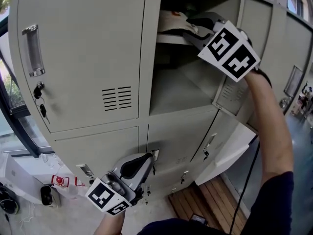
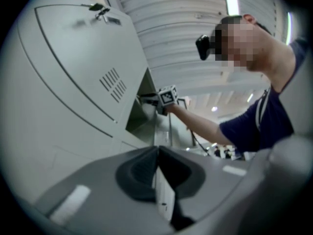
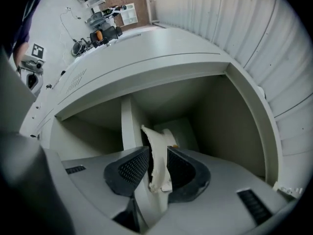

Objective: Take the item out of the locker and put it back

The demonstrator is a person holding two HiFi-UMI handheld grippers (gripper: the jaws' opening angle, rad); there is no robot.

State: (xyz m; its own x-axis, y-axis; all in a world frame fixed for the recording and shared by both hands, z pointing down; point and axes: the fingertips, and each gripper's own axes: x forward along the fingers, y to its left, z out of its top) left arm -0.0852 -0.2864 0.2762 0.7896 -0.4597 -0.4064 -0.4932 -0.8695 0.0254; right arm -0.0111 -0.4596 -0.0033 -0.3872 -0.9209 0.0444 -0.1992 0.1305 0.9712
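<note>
The cream cloth item [image 1: 172,19] lies on the upper shelf [image 1: 168,39] of the open grey locker [image 1: 181,87]. My right gripper [image 1: 193,30] reaches into that compartment and is shut on the item's near edge. In the right gripper view the cream cloth item [image 3: 157,153] is pinched between the two dark pads, right gripper [image 3: 157,164], with the locker's back wall beyond. My left gripper [image 1: 146,159] hangs low in front of the bottom lockers, shut with nothing in it. The left gripper view shows its jaws, left gripper [image 2: 156,169], pressed together.
The open locker's door [image 1: 229,94] swings out to the right, close under my right arm. A lower door [image 1: 230,151] also stands open. The closed door at left has a handle [image 1: 32,50] and hanging keys [image 1: 41,102]. Small gear [image 1: 59,181] lies on the floor.
</note>
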